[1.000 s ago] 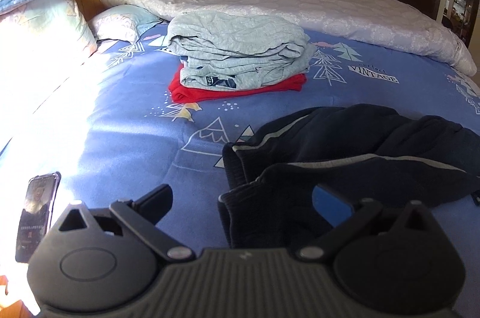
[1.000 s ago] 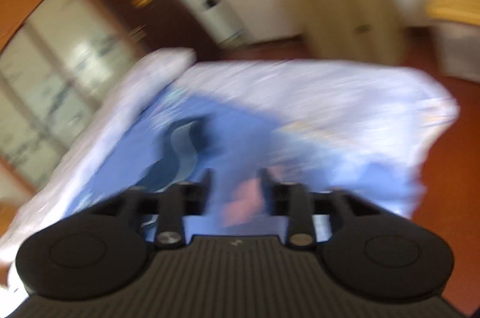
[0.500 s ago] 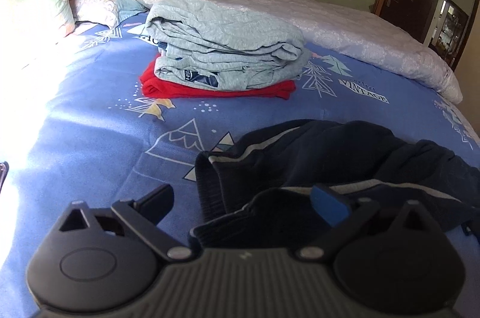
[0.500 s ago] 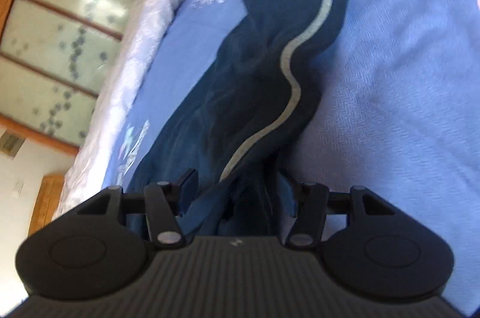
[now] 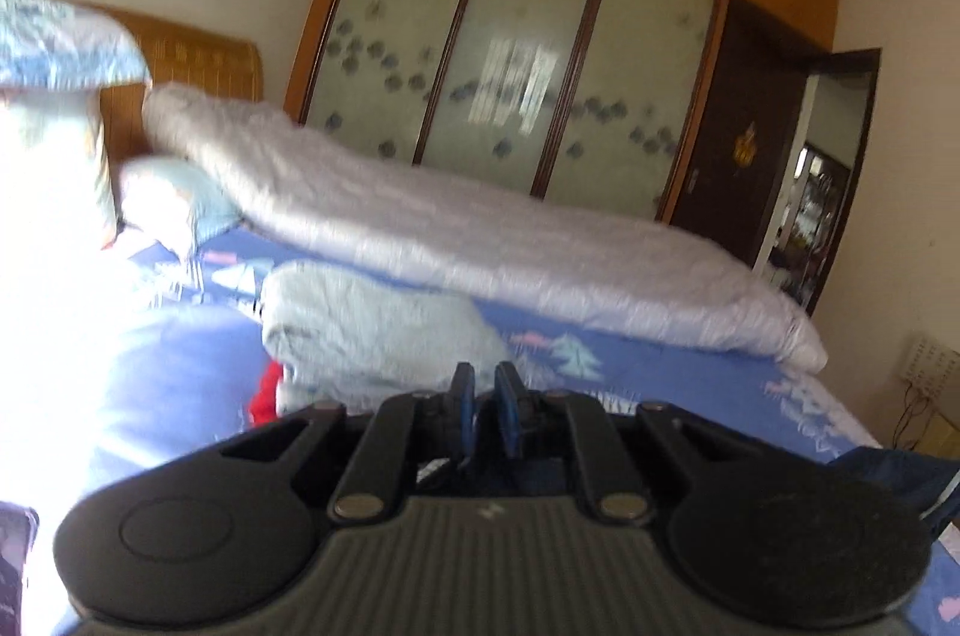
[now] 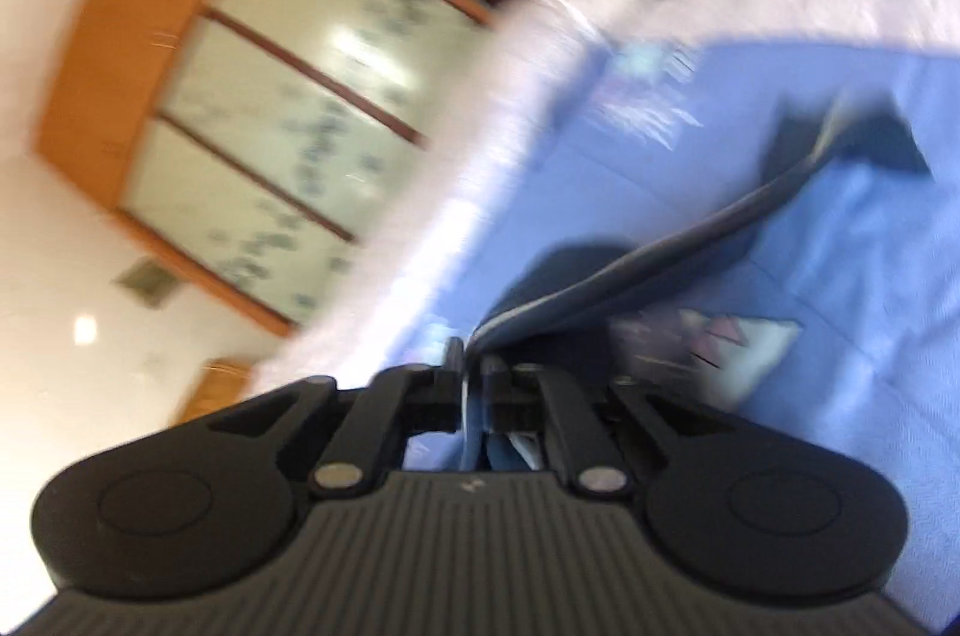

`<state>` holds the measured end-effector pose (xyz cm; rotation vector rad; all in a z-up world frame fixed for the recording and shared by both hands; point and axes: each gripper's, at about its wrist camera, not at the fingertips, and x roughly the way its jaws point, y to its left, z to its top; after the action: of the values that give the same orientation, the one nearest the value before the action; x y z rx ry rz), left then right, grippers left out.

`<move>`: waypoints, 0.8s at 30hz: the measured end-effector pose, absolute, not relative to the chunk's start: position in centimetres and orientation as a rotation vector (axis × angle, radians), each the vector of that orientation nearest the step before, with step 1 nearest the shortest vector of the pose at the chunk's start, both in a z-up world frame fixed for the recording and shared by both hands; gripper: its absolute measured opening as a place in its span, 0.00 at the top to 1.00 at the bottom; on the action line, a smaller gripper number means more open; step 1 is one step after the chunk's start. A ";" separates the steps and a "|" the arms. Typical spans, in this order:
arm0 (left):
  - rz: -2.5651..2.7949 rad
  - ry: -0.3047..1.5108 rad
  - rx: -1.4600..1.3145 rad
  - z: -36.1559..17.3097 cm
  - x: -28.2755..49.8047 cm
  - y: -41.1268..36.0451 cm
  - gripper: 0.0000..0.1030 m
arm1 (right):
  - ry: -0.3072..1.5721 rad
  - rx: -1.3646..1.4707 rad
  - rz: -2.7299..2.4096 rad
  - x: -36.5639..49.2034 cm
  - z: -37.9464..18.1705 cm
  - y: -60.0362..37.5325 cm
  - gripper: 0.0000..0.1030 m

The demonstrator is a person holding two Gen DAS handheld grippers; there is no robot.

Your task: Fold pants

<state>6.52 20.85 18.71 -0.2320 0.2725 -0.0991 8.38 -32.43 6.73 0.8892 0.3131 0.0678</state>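
pants (image 6: 690, 270) stretched long away from right tool (image 6: 471, 384), pinched there; left tool (image 5: 483, 414) narrow, grip unclear.

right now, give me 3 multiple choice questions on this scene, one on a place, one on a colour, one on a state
1. Where does the folded pale blue-grey pile lie?
A. on the blue bedsheet, in front of the white quilt
B. on the floor by the door
C. on top of the wardrobe

2. What colour is the garment showing under that pile?
A. yellow
B. red
C. green

3. How is the right gripper set?
A. wide open, holding nothing
B. shut on the dark pants
C. shut on a pillow

Answers
1. A: the pile sits on the sheet with the rolled quilt behind it.
2. B: a red garment shows at the pile's lower left edge.
3. B: the fingers pinch the striped edge of the pants, which trail away across the sheet.
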 end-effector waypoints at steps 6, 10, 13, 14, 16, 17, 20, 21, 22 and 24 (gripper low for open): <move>-0.085 0.268 -0.230 16.7 -1.0 25.2 0.97 | 0.347 0.779 0.012 0.4 6.2 -32.5 0.95; 0.024 0.538 -0.322 11.1 -0.7 26.9 0.96 | 0.502 0.771 -0.082 0.1 3.3 -32.0 0.92; 0.039 0.659 -0.466 8.5 -0.1 28.2 0.74 | 0.522 0.822 -0.139 -1.8 1.9 -31.7 0.91; 0.041 0.691 -0.505 7.9 0.6 28.4 0.67 | 0.517 0.850 -0.144 -1.7 1.8 -31.9 0.91; 0.044 0.730 -0.552 6.9 1.5 28.5 0.54 | 0.513 0.852 -0.150 -1.2 2.2 -32.0 0.89; 0.036 0.745 -0.565 6.6 2.2 28.4 0.53 | 0.515 0.839 -0.154 -1.6 2.2 -31.5 0.87; 0.012 0.838 -0.648 5.6 4.2 27.2 0.41 | 0.516 0.843 -0.151 -3.2 1.9 -31.9 0.54; 0.006 0.871 -0.692 5.1 4.9 27.0 0.40 | 0.517 0.853 -0.162 -3.2 1.9 -32.1 0.49; -0.014 0.895 -0.750 4.4 5.3 26.4 0.40 | 0.523 0.862 -0.172 -2.7 1.7 -32.5 0.49; -0.053 0.929 -0.872 3.1 6.2 26.2 0.40 | 0.544 0.899 -0.185 -2.1 1.3 -33.4 0.48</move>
<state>6.19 26.24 3.11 -0.8719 0.9286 -0.0534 -2.07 -33.44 1.29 0.8991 0.5445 -0.1852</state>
